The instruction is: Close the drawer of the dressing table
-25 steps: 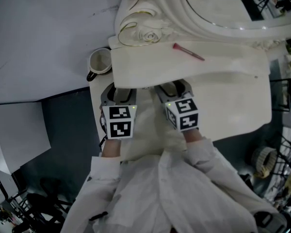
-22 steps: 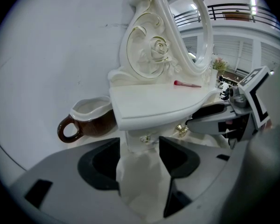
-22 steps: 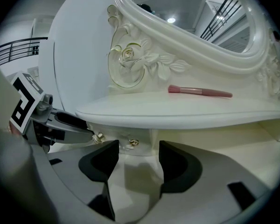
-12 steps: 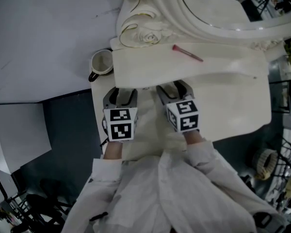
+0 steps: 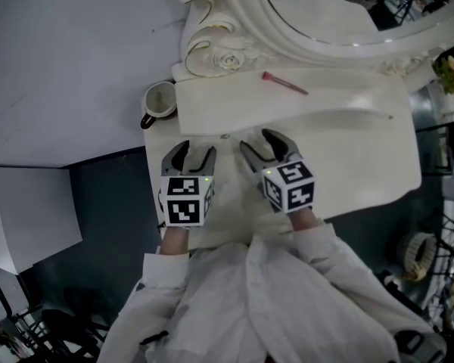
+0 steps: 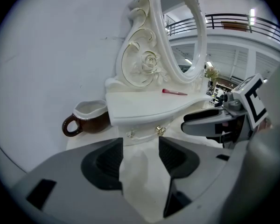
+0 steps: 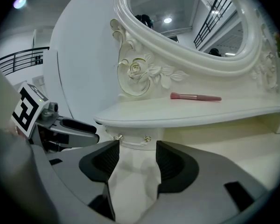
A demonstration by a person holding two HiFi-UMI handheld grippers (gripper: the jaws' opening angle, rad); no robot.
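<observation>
While the white dressing table [image 5: 378,165] fills most of the head view, its oval mirror [image 5: 325,13] rises at the back in a carved frame with a rose and scrolls. Below it, the person's pale sleeves [image 5: 287,293] lead to the 2 grippers, which sit side by side over the lower table surface and point at the raised shelf [image 5: 348,104]. On the left gripper [image 5: 191,151] the jaws stand apart with only bare tabletop between them. The right gripper [image 5: 259,142] is likewise spread and holds nothing. Straight ahead of both, touched by neither, the drawer [image 6: 142,129] sits tucked beneath the shelf's overhang, its front facing the grippers. A brown mug [image 5: 160,99] with a pale inside stands just beside the shelf's left end. A pink brush [image 5: 284,85] lies on top of the shelf. Smallest, the drawer's handle [image 6: 144,135] spans 2 gold knobs.
</observation>
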